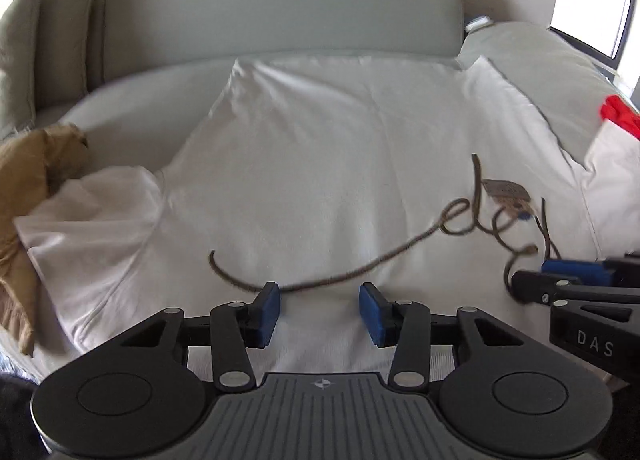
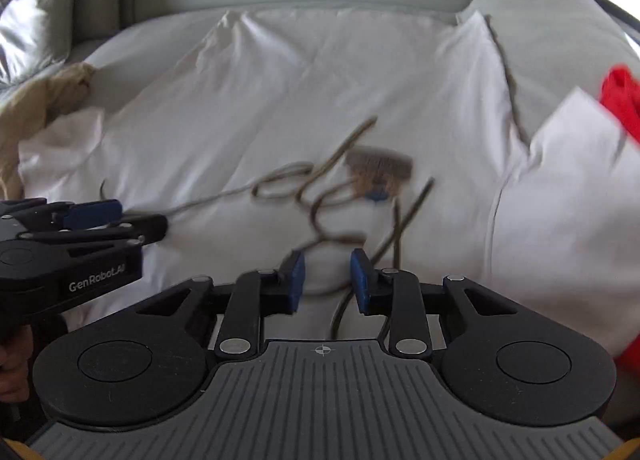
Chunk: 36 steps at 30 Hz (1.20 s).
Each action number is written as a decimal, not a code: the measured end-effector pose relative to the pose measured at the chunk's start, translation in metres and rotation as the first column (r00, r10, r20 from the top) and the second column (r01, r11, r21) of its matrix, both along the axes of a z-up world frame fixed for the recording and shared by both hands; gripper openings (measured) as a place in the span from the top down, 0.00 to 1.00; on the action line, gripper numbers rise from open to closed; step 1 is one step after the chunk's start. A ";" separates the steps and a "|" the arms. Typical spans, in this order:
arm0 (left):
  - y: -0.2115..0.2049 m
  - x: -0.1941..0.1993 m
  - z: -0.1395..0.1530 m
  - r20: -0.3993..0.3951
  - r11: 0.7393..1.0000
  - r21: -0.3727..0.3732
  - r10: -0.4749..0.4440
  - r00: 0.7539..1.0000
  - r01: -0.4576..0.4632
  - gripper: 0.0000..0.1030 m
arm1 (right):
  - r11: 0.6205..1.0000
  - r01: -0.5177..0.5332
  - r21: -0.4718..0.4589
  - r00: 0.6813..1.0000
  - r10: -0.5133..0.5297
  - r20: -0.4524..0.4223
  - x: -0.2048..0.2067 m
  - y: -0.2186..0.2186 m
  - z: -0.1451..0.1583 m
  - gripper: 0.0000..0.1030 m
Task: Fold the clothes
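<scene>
Left gripper (image 1: 319, 310): nearest the lens in the left wrist view, jaws spread wide with nothing between the blue pads (image 1: 269, 314); it hovers over the near hem of the garment, the cord passing just beyond its tips.
Right gripper (image 2: 327, 280): jaws parted to a narrower gap, nothing clamped; a strand of cord runs down between the pads without being pinched. It sits to the right of the left gripper, well apart.
Sofa (image 1: 280, 16): pale grey-green, backrest across the far side, seat cushion bare to the left of the garment; a rounded grey cushion (image 2: 560, 32) fills the right.
White garment (image 1: 320, 164): spread flat over the seat, far edge near the backrest, near hem under both grippers. Left sleeve (image 1: 92, 216) bunched and folded at the left edge; right sleeve (image 2: 560, 196) raised toward the right arm of the sofa.
Tan cloth (image 1: 28, 196): crumpled at the left edge, touching the left sleeve.
Red cloth (image 2: 620, 100): at the far right, beside the right sleeve.
Cord (image 1: 340, 272): dark brown, loosely looped across the garment's lower right.
Tag (image 2: 378, 172): small brown label amid the cord loops, blurred.
Open room: the garment's centre and upper half lie uncovered.
</scene>
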<state>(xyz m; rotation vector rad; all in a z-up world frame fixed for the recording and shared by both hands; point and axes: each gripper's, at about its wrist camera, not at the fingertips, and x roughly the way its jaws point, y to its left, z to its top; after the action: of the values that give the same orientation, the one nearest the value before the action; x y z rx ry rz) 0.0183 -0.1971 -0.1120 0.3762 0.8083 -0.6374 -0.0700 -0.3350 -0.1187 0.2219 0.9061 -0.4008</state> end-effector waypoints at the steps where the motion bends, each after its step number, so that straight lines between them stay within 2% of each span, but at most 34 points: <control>1: 0.006 -0.007 -0.003 -0.001 1.000 -0.002 -0.004 1.000 0.004 0.58 | 1.000 -0.005 -0.019 1.000 0.005 0.018 -0.012 0.008 -0.001 0.68; 4: 0.021 -0.024 -0.004 -0.028 1.000 -0.003 0.004 1.000 -0.004 0.58 | 1.000 0.009 0.027 0.999 -0.011 0.052 -0.043 0.016 -0.001 0.67; 7: 0.028 -0.043 -0.001 -0.101 0.999 0.044 0.002 0.995 0.003 0.59 | 0.980 0.072 0.185 0.997 -0.076 0.017 -0.066 0.012 -0.001 0.67; 11: 0.033 -0.058 -0.017 -0.214 0.995 0.094 0.002 0.977 0.018 0.59 | 0.897 0.144 0.418 0.989 -0.137 -0.047 -0.093 0.009 -0.017 0.68; 14: 0.035 -0.070 -0.013 -0.204 0.998 0.056 -0.026 0.979 0.038 0.59 | 0.842 0.154 0.517 0.980 -0.196 0.027 -0.108 0.002 -0.017 0.72; 17: 0.036 -0.072 0.010 -0.156 0.999 -0.026 -0.036 0.987 0.033 0.54 | 0.834 0.142 0.533 0.959 -0.249 0.134 -0.120 -0.010 0.004 0.71; 19: 0.033 -0.070 0.024 -0.112 0.998 -0.056 -0.041 0.993 0.035 0.48 | 0.825 0.170 0.539 0.931 -0.314 0.188 -0.131 -0.021 0.016 0.71; 21: 0.025 -0.066 0.031 -0.057 0.998 -0.053 -0.046 0.997 0.043 0.40 | 0.815 0.214 0.538 0.892 -0.387 0.233 -0.143 -0.034 0.026 0.63; 22: 0.021 -0.064 0.035 -0.029 0.998 -0.049 -0.049 0.998 0.047 0.40 | 0.813 0.243 0.529 0.868 -0.425 0.255 -0.149 -0.041 0.031 0.54; 23: 0.017 -0.061 0.037 -0.011 0.998 -0.045 -0.042 0.999 0.042 0.40 | 0.811 0.271 0.518 0.845 -0.458 0.275 -0.155 -0.050 0.037 0.53; 26: 0.009 -0.057 0.038 -0.030 0.997 -0.082 -0.010 1.000 0.007 0.39 | 0.804 0.370 0.465 0.775 -0.543 0.323 -0.175 -0.074 0.052 0.52; 29: 0.007 -0.061 0.031 -0.075 0.994 -0.112 -0.008 0.997 -0.001 0.36 | 0.795 0.464 0.390 0.721 -0.595 0.355 -0.190 -0.094 0.060 0.52; 32: 0.003 -0.066 0.022 -0.085 0.996 -0.092 -0.020 0.996 0.012 0.30 | 0.780 0.510 0.364 0.691 -0.623 0.366 -0.194 -0.106 0.059 0.52; 36: 0.000 -0.069 0.016 -0.074 0.998 -0.068 -0.020 0.997 0.015 0.23 | 0.782 0.531 0.326 0.681 -0.623 0.386 -0.197 -0.118 0.056 0.50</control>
<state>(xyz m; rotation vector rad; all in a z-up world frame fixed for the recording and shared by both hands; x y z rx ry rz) -0.0509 -0.1975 -0.0960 0.2993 0.8527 -0.6963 -0.2667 -0.4527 -0.0630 0.7699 0.3536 -0.8158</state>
